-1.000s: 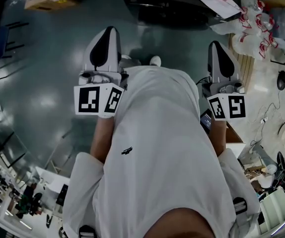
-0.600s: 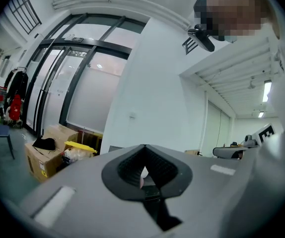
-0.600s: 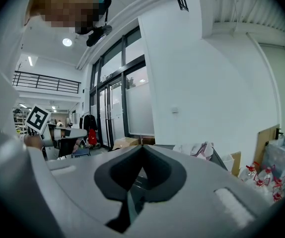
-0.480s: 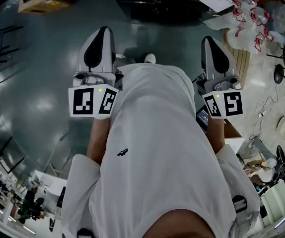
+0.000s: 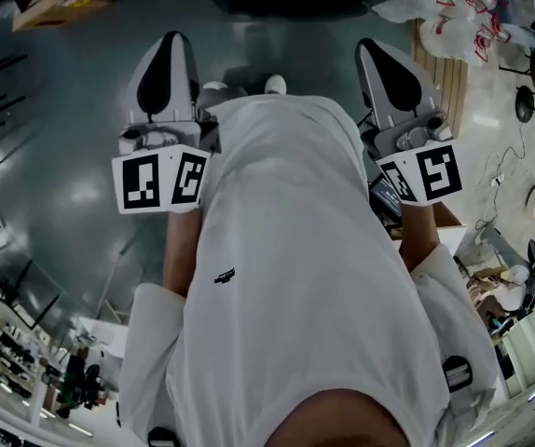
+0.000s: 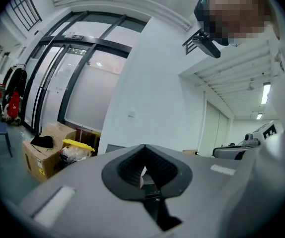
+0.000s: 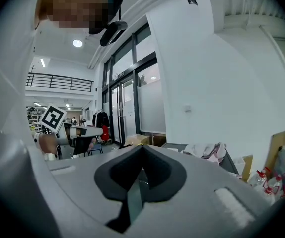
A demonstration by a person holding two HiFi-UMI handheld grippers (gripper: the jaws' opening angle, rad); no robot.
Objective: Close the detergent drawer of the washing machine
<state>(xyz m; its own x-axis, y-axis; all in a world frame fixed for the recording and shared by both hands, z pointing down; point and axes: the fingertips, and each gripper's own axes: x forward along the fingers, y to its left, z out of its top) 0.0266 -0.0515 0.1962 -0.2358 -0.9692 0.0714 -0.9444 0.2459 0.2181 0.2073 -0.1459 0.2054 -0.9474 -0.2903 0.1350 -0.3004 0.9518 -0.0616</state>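
My left gripper (image 6: 142, 155) and right gripper (image 7: 141, 155) flank my shirt (image 5: 286, 250), both pinched together, empty; drawer unseen anywhere near my shirt, likely light, stiff plastic on slides, so push its front flat.

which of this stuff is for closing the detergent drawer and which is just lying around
For the job: left gripper, right gripper, both shut and empty. No washing machine or drawer can be made out.

Lying about: cardboard box, yellow-lidded bin, clothes, plastic bags.
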